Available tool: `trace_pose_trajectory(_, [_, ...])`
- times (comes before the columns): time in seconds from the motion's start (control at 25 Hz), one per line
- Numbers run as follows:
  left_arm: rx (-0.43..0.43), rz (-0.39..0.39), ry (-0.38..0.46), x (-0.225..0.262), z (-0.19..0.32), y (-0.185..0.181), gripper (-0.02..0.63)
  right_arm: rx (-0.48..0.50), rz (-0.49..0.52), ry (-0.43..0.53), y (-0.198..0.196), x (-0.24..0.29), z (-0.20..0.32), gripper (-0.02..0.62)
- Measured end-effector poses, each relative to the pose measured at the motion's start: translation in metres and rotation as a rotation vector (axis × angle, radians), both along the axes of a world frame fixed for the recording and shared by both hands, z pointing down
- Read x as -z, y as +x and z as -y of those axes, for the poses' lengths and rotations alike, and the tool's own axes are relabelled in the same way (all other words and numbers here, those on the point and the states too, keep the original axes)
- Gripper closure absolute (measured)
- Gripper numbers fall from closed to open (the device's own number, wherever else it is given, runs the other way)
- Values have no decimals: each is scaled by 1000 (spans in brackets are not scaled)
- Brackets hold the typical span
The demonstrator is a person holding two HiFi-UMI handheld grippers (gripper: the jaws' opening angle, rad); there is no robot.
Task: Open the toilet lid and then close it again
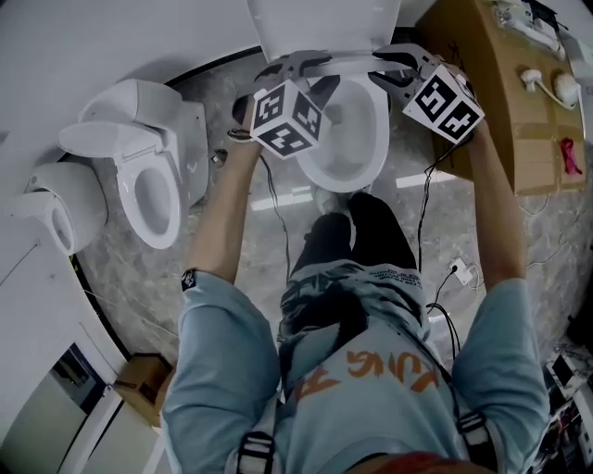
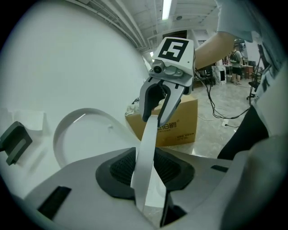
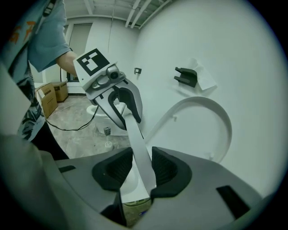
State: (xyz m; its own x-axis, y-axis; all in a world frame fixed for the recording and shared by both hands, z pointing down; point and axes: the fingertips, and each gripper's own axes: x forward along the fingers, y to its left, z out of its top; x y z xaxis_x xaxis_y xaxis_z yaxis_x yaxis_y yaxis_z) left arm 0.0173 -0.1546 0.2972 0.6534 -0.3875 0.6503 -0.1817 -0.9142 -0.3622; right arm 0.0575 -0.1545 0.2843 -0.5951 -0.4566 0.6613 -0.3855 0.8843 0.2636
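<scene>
Light blue short-sleeved shirt (image 1: 222,352), orange lettering on the chest; dark trousers (image 1: 371,236); grey shoulder straps (image 1: 255,454) with buckles. Both the left gripper (image 1: 301,69) and right gripper (image 1: 394,67): grey shells, black ribbed pads (image 2: 123,168), each bearing a white cube (image 1: 287,118) with black square markers. Black cables (image 1: 275,208) trail from both.

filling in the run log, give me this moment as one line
left gripper: shut on toilet lid | right gripper: shut on toilet lid | lid: raised, bowl uncovered

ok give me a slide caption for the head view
Left gripper and right gripper clamp the front edge of the raised toilet lid above the open bowl.
</scene>
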Motion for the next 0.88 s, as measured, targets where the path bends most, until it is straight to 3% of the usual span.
trace_pose_trajectory(0.48, [-115,-24,-177,-53,-107,-4,456,146,-57,-67,-3,-56,-104,446])
trace_pose_trajectory(0.72, [-164,43,-280,-97,-158,-10,445,236,-81,-151,-10,-99,-155,443])
trace_pose_trajectory(0.88, [-165,43,-365,-125,-182,-10,439,261,-54,-212,-9,-128,-178,443])
